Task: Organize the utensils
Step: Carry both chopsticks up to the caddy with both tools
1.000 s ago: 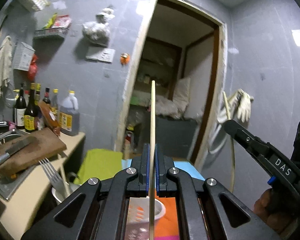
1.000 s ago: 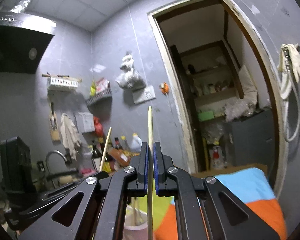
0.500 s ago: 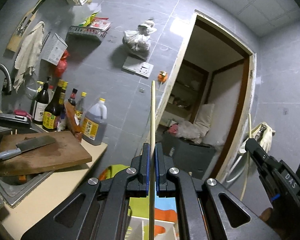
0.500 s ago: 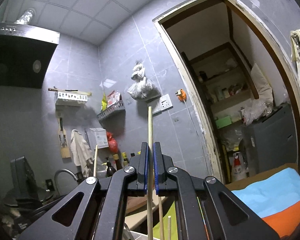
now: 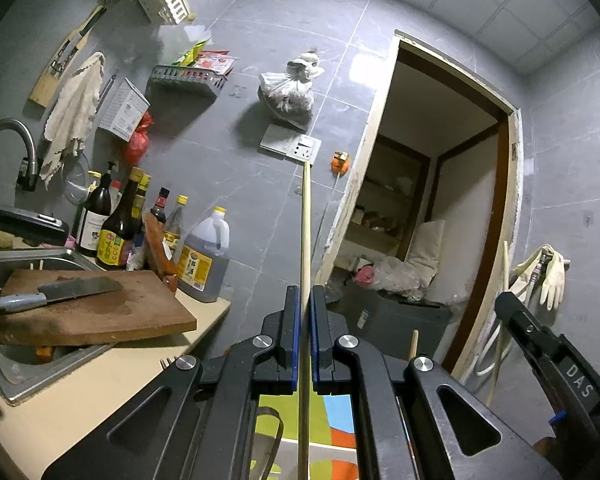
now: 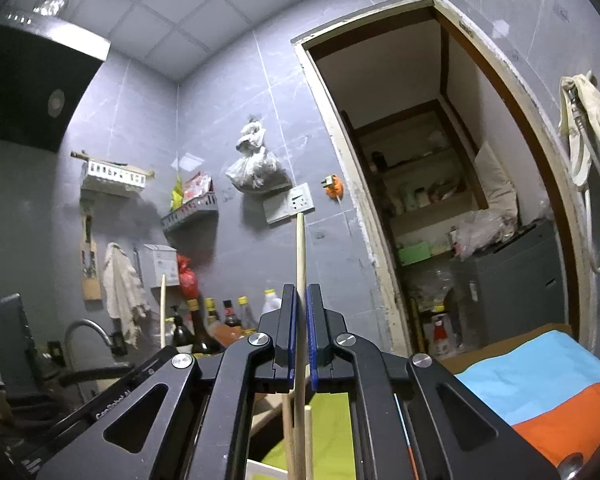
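Two grippers are each pinching one chopstick right now. My left gripper [image 5: 305,300] is clamping its blue pads tight on a pale wooden chopstick [image 5: 306,224], which is standing upright and pointing to twelve o'clock, its tip reaching the wall socket [image 5: 303,148] in that view. My right gripper [image 6: 301,298] is squeezing a second chopstick [image 6: 300,252] the same way, upright toward twelve o'clock; below its jaws, at six o'clock, more wooden sticks [image 6: 308,436] are showing, though I cannot tell what is holding them. From the left view, the wooden cutting board [image 5: 100,312] is lying at nine o'clock over the sink [image 5: 16,376], with a cleaver [image 5: 56,294] resting flat on it, and sauce bottles [image 5: 116,224] are standing behind it by the wall. My right gripper's body is showing at four o'clock there. A colourful cloth [image 6: 540,388] is lying at four o'clock in the right view.
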The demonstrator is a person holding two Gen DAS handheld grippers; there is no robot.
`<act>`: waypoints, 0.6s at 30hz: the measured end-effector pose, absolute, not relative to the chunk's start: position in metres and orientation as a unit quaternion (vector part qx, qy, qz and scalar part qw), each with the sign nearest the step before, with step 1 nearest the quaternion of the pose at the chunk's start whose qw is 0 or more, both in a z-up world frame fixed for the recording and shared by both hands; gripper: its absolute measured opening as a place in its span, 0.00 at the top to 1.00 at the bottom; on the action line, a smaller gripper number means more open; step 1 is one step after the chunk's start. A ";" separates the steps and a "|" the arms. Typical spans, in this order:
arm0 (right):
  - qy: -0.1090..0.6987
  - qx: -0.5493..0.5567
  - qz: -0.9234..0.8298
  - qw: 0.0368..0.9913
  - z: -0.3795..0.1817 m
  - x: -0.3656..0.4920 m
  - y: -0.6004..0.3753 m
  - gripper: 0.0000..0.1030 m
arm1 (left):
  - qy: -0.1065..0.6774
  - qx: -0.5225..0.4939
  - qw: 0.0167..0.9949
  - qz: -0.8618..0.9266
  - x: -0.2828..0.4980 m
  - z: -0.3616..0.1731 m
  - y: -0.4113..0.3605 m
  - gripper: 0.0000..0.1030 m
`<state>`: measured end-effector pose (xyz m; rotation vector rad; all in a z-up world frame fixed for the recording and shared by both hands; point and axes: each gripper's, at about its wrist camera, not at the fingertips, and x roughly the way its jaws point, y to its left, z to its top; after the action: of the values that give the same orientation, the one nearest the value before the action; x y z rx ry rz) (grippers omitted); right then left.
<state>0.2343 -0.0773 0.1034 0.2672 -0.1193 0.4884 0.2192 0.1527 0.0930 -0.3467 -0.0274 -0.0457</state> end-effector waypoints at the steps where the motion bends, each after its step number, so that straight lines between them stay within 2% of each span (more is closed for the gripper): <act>1: -0.059 0.127 0.239 0.961 0.102 0.234 -0.076 0.97 | -0.014 -0.174 0.984 -0.025 0.219 0.091 0.153 0.97; 18: -0.039 0.096 0.229 0.968 0.078 0.237 -0.064 0.97 | -0.008 -0.162 0.987 -0.010 0.220 0.072 0.141 0.97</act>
<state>0.2372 -0.0639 0.0782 0.1938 -0.0792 0.4622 0.2199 0.1412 0.0723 -0.3250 -0.0154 -0.0204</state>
